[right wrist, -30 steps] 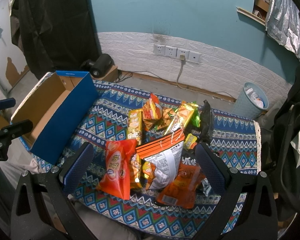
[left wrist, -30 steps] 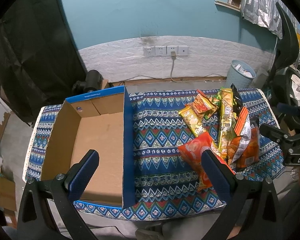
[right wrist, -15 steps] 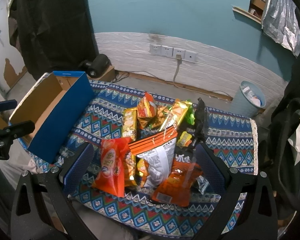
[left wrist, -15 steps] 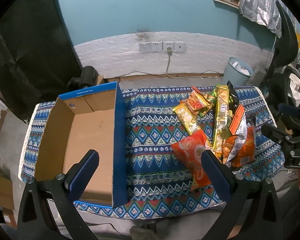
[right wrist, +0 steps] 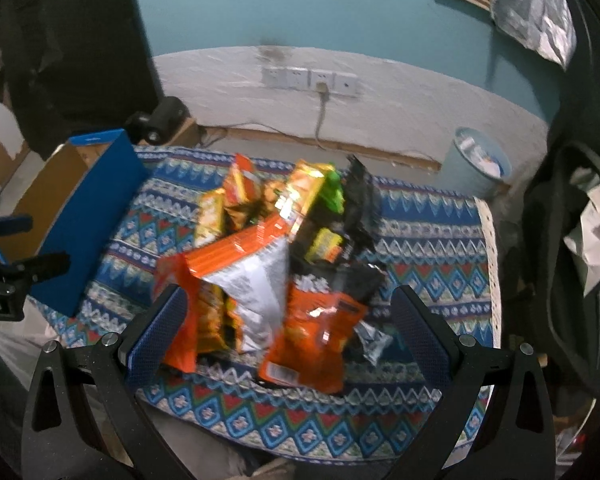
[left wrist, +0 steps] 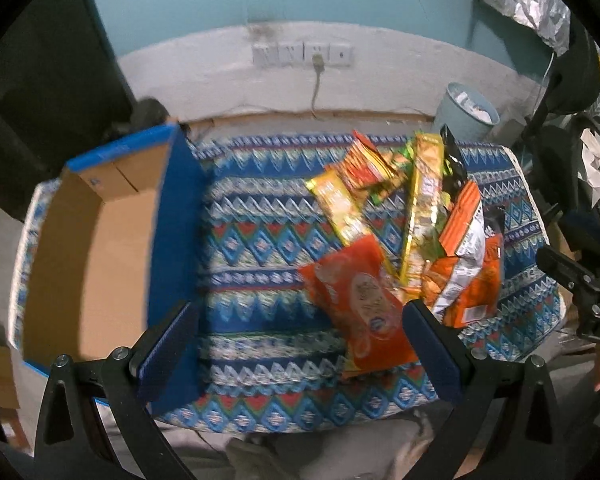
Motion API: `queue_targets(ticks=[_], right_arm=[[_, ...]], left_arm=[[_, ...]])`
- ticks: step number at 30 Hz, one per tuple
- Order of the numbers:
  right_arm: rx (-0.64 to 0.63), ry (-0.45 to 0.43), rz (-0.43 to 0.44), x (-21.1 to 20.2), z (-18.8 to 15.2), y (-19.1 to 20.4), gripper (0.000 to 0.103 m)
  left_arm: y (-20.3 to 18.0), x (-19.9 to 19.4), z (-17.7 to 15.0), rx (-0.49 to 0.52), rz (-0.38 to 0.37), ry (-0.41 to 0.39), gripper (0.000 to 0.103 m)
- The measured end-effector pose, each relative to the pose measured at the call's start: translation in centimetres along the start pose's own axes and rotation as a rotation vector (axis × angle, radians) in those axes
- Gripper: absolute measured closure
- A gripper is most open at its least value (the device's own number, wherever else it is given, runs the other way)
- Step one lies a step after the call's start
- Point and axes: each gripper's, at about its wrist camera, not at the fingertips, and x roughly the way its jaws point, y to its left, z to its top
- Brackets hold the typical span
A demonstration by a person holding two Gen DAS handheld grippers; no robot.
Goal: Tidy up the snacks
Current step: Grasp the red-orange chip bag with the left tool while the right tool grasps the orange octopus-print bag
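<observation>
Both claws (left wrist: 300,344) (right wrist: 288,330) spread wide, empty; orange packet (left wrist: 360,304), seemingly lengthwise toward the wall

Both grippers, left (left wrist: 300,344) and right (right wrist: 286,330), have black angular frames with silver screws, triangular cut-outs and blue textured pads (right wrist: 156,338) lining their jaws.

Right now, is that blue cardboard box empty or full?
Empty: the box shows bare brown floor; the snacks lie outside on the cloth.

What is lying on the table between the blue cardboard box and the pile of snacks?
Only bare patterned tablecloth lies between the box and the snack pile; the left wrist view shows it best.
</observation>
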Motion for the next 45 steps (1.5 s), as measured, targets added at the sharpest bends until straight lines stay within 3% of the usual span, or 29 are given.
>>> queue_targets(ticks=[9, 15, 24, 31, 36, 40, 42, 44, 45], right_arm=[[0.057, 0.109, -0.041, 3.5, -2.2, -3.3, 0.003], [0.061, 0.162, -0.044, 5.9, -2.9, -3.7, 0.003], [0.059, 0.22, -0.052, 9.4, -3.5, -3.7, 0.007], [0.059, 0.246, -0.008, 11.1, -3.6, -3.3, 0.008], [0.019, 0.289, -0.008, 12.8, -4.2, -2.3, 0.017], [-0.004, 0.319, -0.022, 13.6, -4.6, -2.0, 0.026], [-0.019, 0.323, -0.035, 13.8, -4.9, -1.9, 0.03], [-0.029, 0.318, -0.039, 13.8, -5.0, -1.9, 0.035], [-0.03, 0.311, -0.034, 13.6, -4.9, -1.9, 0.045]], left_arm=[[-3.8, 4.2, 0.2, 0.053, 0.058, 0.043, 0.0], [-4.2, 8.0, 0.5, 0.05, 0.102, 0.113, 0.0], [-4.6, 12.3, 0.3, 0.054, 0.111, 0.184, 0.0], [-4.1, 15.2, -0.6, 0.065, 0.09, 0.27, 0.0], [-2.7, 16.2, -1.3, 0.045, 0.077, 0.285, 0.0], [-1.8, 17.5, -2.0, 0.029, 0.058, 0.322, 0.011], [-1.9, 17.4, -2.4, 0.05, 0.066, 0.292, 0.017], [-2.3, 17.3, -2.8, 0.077, 0.078, 0.281, 0.036], [-2.4, 17.3, -2.9, 0.094, 0.081, 0.28, 0.041]])
